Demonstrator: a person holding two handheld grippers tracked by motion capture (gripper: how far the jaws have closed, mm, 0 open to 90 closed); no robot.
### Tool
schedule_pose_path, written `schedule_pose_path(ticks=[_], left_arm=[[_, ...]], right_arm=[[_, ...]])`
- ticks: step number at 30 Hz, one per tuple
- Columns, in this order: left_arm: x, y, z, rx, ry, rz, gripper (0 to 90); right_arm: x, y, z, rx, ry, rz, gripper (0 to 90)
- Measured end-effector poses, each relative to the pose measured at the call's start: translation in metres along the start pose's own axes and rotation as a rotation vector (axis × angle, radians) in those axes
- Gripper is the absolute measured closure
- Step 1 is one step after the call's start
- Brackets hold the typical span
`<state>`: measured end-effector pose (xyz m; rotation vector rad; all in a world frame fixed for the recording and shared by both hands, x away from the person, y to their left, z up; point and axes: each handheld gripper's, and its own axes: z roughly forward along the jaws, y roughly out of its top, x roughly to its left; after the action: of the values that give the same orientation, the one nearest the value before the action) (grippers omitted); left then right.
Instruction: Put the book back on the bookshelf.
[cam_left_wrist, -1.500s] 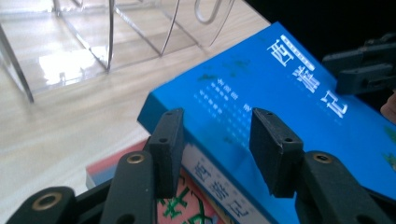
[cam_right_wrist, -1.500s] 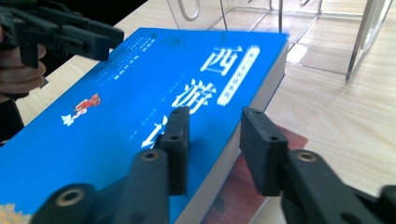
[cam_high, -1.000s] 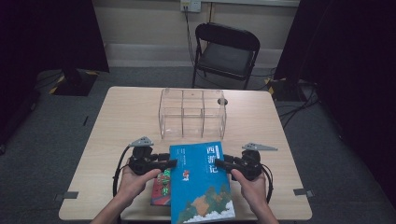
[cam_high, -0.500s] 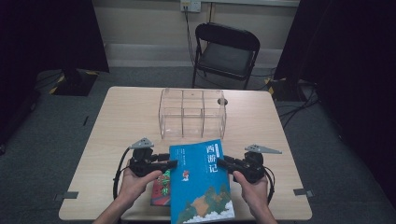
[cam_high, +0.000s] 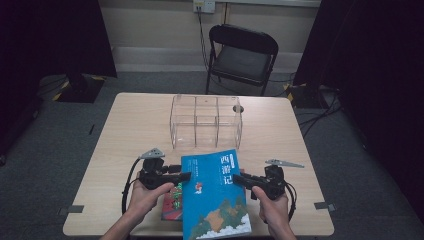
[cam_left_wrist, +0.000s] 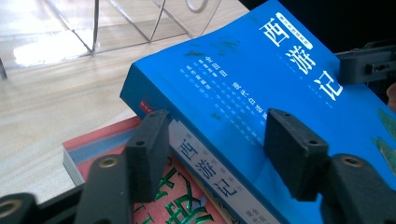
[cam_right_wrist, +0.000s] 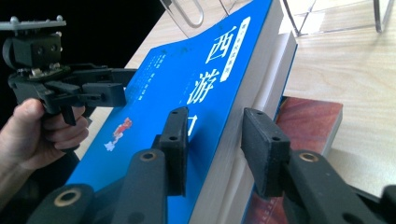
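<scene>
left claw (cam_left_wrist: 212, 154) opening off blue book (cam_high: 214, 195), right claw (cam_right_wrist: 212, 149) narrowed

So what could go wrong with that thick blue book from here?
The left tool straddles the spine of the blue book, and its jaws have just been opening. If that side lets go, the book could slip and drop onto the red book lying underneath. The clear plastic organizer also stands just beyond the blue book's far edge, so a careless push forward might knock it.
</scene>
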<state>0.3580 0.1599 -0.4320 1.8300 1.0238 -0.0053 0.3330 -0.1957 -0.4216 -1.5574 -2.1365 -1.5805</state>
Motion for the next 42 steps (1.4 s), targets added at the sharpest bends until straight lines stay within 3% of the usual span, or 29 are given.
schedule_pose_path(ticks=[3,10,11,16,19,25,27,29,36,42], left_arm=[[0.000,0.001,0.000,0.008,-0.003,0.003,39.4],[0.000,0.000,0.000,0.001,-0.003,0.000,39.4],[0.000,0.000,0.000,0.003,-0.001,0.004,39.5],[0.001,0.000,0.000,-0.004,-0.007,0.006,39.5],[0.002,-0.001,-0.001,0.004,-0.015,-0.006,40.2],[0.002,-0.002,-0.003,0.003,-0.031,-0.011,42.4],[0.002,-0.002,-0.003,0.003,-0.030,-0.009,42.4],[0.002,-0.002,-0.002,0.003,-0.032,-0.013,42.4],[0.003,-0.002,-0.002,0.004,-0.030,-0.012,42.3],[0.004,-0.002,-0.003,0.004,-0.035,-0.010,42.2]], right_arm=[[-0.006,0.004,0.003,-0.002,0.019,0.026,61.8],[-0.012,0.011,0.015,-0.040,-0.004,0.029,58.6],[-0.009,0.010,0.016,-0.044,-0.032,-0.005,58.7],[0.001,0.009,0.014,-0.049,-0.087,-0.058,62.2],[0.005,0.007,0.005,-0.063,-0.073,-0.074,69.7],[0.012,-0.005,-0.005,-0.071,-0.101,-0.111,72.1],[0.012,-0.005,-0.005,-0.067,-0.100,-0.110,71.0],[0.007,-0.003,-0.004,-0.061,-0.076,-0.069,70.7],[-0.002,0.002,0.007,-0.079,-0.053,-0.061,62.8],[0.000,0.004,0.006,-0.073,-0.061,-0.064,68.6]])
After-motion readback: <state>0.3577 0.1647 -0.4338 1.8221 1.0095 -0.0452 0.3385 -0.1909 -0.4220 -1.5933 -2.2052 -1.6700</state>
